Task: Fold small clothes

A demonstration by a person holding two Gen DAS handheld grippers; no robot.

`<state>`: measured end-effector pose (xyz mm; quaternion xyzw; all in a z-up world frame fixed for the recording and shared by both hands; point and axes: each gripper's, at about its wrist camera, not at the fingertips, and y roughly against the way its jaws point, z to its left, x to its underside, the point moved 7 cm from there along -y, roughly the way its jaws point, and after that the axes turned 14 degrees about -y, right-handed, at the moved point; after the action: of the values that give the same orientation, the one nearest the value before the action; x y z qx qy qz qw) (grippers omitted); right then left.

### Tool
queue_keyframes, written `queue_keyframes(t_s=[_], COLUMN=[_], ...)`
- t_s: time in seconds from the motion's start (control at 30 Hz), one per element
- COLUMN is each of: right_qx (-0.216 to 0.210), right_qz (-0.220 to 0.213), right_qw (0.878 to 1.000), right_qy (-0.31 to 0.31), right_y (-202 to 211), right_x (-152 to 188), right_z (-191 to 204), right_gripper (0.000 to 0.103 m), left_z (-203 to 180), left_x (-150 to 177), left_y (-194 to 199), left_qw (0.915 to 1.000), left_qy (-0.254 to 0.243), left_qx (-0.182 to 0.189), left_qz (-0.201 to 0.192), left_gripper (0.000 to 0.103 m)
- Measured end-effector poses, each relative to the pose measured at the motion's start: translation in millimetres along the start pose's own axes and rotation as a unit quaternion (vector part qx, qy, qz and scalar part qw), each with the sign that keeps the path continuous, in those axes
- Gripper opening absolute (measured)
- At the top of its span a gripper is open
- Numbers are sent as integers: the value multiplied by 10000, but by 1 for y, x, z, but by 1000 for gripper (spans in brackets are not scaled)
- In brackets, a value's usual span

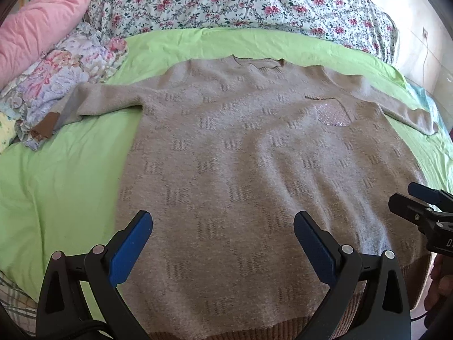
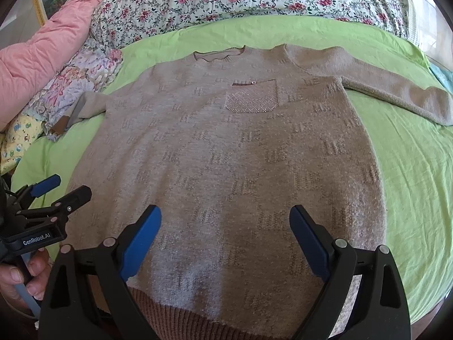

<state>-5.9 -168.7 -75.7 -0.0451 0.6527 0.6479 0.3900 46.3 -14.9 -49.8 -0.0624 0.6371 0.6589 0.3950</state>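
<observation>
Your left gripper and right gripper both hover over the sweater's ribbed hem at the bottom of each frame, jaws spread wide, holding nothing. The sweater lies flat, front up, on the green sheet, filling mid-frame. Start with a sleeve: the left sleeve seems to end on the floral bedding at upper left. Pinch near the cuff and draw it across the chest.
</observation>
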Motion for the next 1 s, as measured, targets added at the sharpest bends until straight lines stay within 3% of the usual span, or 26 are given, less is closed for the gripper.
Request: queue_keyframes(t_s=[0.3,0.5,0.63,0.7,1.0], right_qx=[-358,-442,-375,-316,-37], right_qz=[-457,-704,-836,-1003,-1645], right_qw=[9979,9929,9852,9795,9321], right_qy=[-298,-850,-1447,-1716,-3227], right_y=[6,13,23,34,87], right_x=[-14,-36,-54,-64,-108], right_z=[-9,-51,-103,-131,-297], right_gripper=[92,92,91,84,62], left_z=[-3,-3,-3,-3,-4], left_x=[-9,-21,-34,-40,-72], left_y=[-5,-12,-16,-19,-39], left_qw=[10000,10000,9999,9998,9997], left_qy=[-33,-61,-21,36,133], left_qx=[4,3,83,181,201], left_qz=[-19,-24,-81,-70,-67], left_gripper=[100,100,100,100,100])
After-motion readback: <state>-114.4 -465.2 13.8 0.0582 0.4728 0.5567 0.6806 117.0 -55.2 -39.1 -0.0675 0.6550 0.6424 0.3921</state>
